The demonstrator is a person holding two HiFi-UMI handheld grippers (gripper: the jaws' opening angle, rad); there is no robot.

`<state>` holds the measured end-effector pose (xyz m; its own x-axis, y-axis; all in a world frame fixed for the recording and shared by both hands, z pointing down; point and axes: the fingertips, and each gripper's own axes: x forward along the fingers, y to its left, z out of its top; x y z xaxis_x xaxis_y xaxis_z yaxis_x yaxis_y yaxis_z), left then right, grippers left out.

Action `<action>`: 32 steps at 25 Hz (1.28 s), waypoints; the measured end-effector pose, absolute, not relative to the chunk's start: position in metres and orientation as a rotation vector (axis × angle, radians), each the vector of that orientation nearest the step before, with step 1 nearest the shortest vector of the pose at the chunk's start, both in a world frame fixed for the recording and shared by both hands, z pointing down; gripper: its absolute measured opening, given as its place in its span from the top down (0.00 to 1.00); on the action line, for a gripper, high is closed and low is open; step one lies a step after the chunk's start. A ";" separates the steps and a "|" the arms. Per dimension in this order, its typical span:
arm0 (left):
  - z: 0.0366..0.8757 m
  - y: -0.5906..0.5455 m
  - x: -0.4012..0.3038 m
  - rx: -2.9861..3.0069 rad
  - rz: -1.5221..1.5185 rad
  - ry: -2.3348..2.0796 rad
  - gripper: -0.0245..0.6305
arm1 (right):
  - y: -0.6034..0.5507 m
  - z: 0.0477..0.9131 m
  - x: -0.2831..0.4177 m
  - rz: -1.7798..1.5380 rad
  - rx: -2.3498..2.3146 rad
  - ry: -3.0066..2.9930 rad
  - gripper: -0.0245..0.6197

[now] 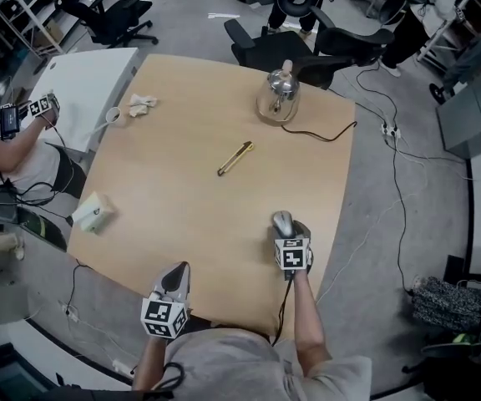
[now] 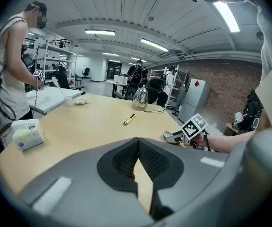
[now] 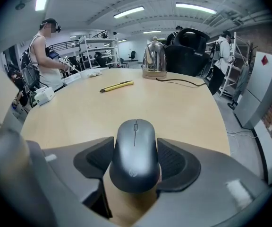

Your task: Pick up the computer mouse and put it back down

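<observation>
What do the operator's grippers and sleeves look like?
The left gripper and right gripper are grey two-jaw bodies with black ribbed pads, and each carries a white cube of black square markers. The person wears a grey short-sleeved shirt.

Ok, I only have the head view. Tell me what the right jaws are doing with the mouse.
Observer: In the right gripper view, the right gripper has the mouse between its jaws, gripped on both sides.
Operator: Now check the left one.
Observer: The left gripper has its jaws together at the tips, with nothing between them.
Operator: Say which way the mouse points.
Observer: Its wheel end faces away from the gripper, roughly toward the kettle.
</observation>
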<state>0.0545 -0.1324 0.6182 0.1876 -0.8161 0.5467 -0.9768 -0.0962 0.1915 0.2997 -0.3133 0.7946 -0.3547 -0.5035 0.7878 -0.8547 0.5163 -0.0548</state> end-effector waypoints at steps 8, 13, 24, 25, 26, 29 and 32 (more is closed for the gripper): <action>0.620 -0.130 0.052 1.955 0.408 -1.675 0.93 | -0.312 0.803 0.296 0.629 1.094 -2.009 0.50; 0.619 -0.131 0.051 1.954 0.406 -1.677 0.93 | -0.309 0.810 0.297 0.660 1.088 -1.992 0.50; 0.619 -0.132 0.055 1.957 0.403 -1.672 0.93 | -0.311 0.811 0.296 0.646 1.082 -1.990 0.50; 0.618 -0.132 0.055 1.958 0.402 -1.672 0.93 | -0.311 0.811 0.296 0.645 1.081 -1.989 0.50; 0.618 -0.132 0.055 1.959 0.401 -1.672 0.93 | -0.311 0.811 0.296 0.646 1.080 -1.987 0.50; 0.618 -0.130 0.054 1.960 0.403 -1.677 0.93 | -0.310 0.813 0.296 0.664 1.083 -1.982 0.49; 0.616 -0.129 0.055 1.963 0.403 -1.679 0.93 | -0.310 0.813 0.297 0.679 1.097 -1.986 0.49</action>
